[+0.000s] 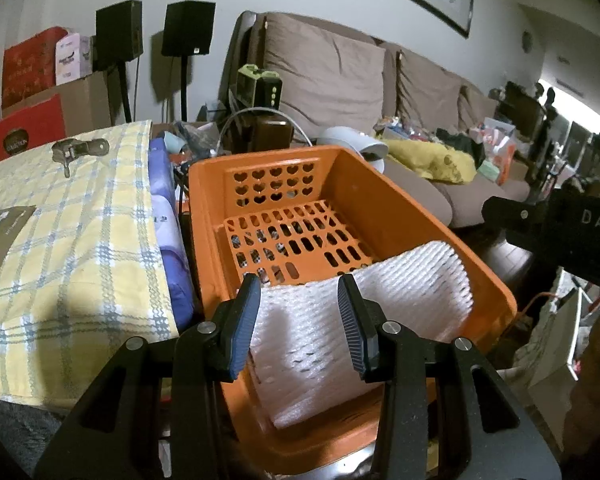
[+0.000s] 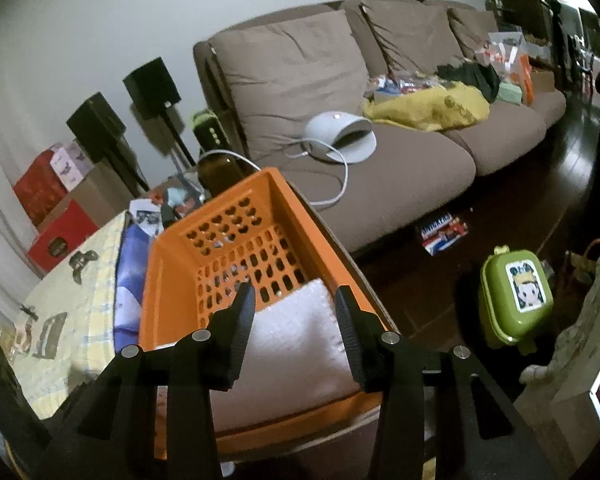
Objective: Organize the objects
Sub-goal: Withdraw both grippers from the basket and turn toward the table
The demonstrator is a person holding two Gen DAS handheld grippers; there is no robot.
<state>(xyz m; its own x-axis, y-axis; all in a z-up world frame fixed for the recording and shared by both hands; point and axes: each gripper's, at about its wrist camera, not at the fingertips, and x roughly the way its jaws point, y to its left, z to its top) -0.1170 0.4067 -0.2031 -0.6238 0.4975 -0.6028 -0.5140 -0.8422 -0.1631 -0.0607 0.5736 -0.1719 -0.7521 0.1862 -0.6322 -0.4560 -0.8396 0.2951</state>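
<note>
An orange plastic basket (image 1: 384,188) with heart-shaped holes stands in front of me, seen from above and nearer its right side in the right wrist view (image 2: 168,264). A white foam net sheet (image 1: 404,292) lies folded in its near half, covering part of the slotted floor. My left gripper (image 1: 300,284) hovers over the sheet with its jaws apart, and the pads do not press on the foam. In the right wrist view my right gripper (image 2: 294,294) also stands open above the same foam sheet (image 2: 296,344), holding nothing.
A yellow checked cloth (image 1: 68,224) with a metal clip (image 1: 78,150) lies left of the basket, purple packs (image 1: 172,248) between them. Behind is a brown sofa (image 2: 400,176) with a white device (image 2: 340,132) and clutter. A green lunchbox (image 2: 516,296) stands on the dark floor.
</note>
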